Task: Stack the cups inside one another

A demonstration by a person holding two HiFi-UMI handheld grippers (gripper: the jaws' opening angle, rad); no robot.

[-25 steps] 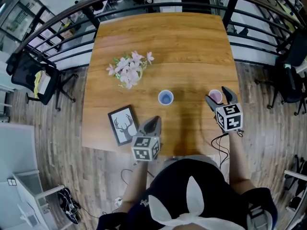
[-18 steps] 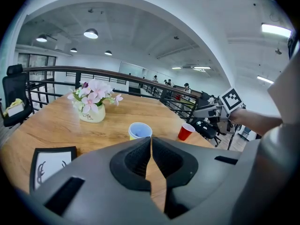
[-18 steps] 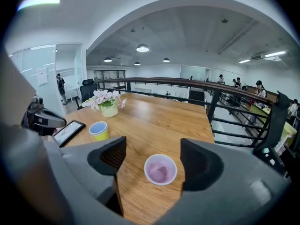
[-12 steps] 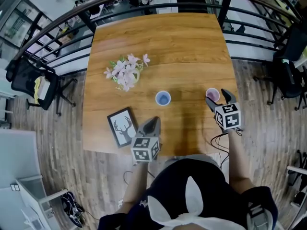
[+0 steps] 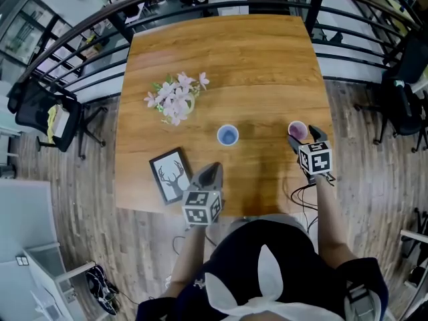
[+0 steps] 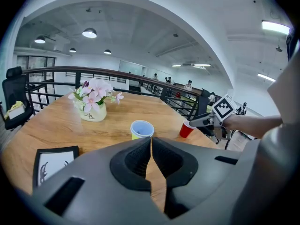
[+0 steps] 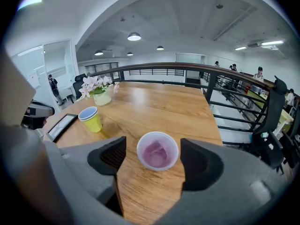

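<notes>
- The right hand-held gripper (image 7: 153,148) has its jaws spread wide, one on each side of the red cup (image 7: 158,153). A gap shows between each jaw and the cup wall, so neither jaw grips it.
- The red cup stands upright and open side up on the wooden tabletop (image 5: 227,59), near the person's right edge. Its inside looks pale pink in the right gripper view.
- The left hand-held gripper (image 6: 150,142) is closed, its jaws meeting along a thin slit with nothing between them. In the head view it sits at the near edge of the tabletop, just beside a framed deer picture (image 5: 172,174).
- A yellow cup (image 6: 142,129) with a blue rim stands upright near the middle of the tabletop, well apart from the red cup and ahead of the left hand-held gripper.
- A vase of pink flowers (image 5: 173,99) stands farther back on the left part of the tabletop.
- A dark railing (image 5: 200,9) curves behind the far edge of the tabletop.
</notes>
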